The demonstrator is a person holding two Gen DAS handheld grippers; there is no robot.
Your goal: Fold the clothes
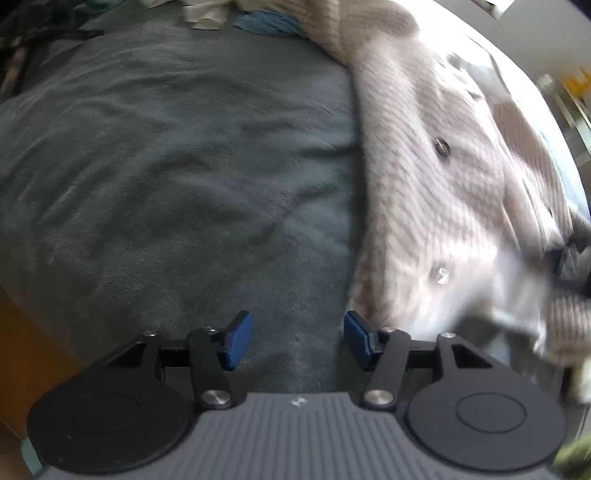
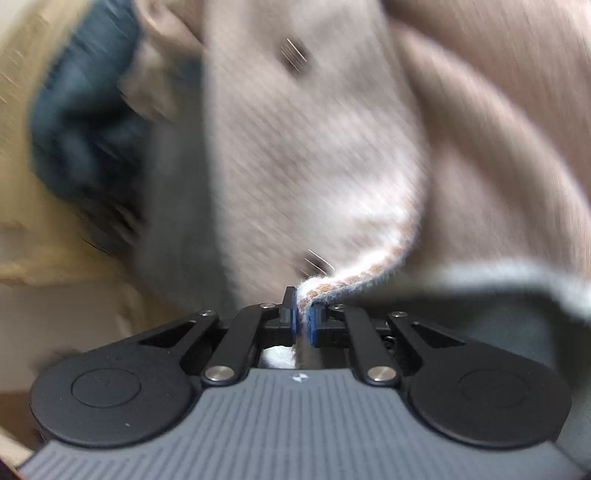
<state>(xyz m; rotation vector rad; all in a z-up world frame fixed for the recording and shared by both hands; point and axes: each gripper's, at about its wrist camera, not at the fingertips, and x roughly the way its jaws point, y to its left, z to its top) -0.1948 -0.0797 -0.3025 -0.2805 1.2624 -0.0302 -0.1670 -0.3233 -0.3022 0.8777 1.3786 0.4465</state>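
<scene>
A beige knitted cardigan (image 1: pixel 443 177) with dark buttons lies along the right side of a grey-green blanket (image 1: pixel 166 166) in the left wrist view. My left gripper (image 1: pixel 298 339) is open and empty, just above the blanket, its right pad close to the cardigan's edge. In the right wrist view the cardigan (image 2: pixel 314 155) fills the frame, blurred by motion. My right gripper (image 2: pixel 303 321) is shut on the cardigan's edge, which bunches between the blue pads. The right gripper shows as a dark blur at the left wrist view's right edge (image 1: pixel 570 258).
A blue cloth (image 1: pixel 266 22) and pale items (image 1: pixel 207 14) lie at the blanket's far end. A wooden edge (image 1: pixel 22 332) shows at the lower left. In the right wrist view a dark blue shape (image 2: pixel 85 122) and a pale wall (image 2: pixel 22 147) sit left.
</scene>
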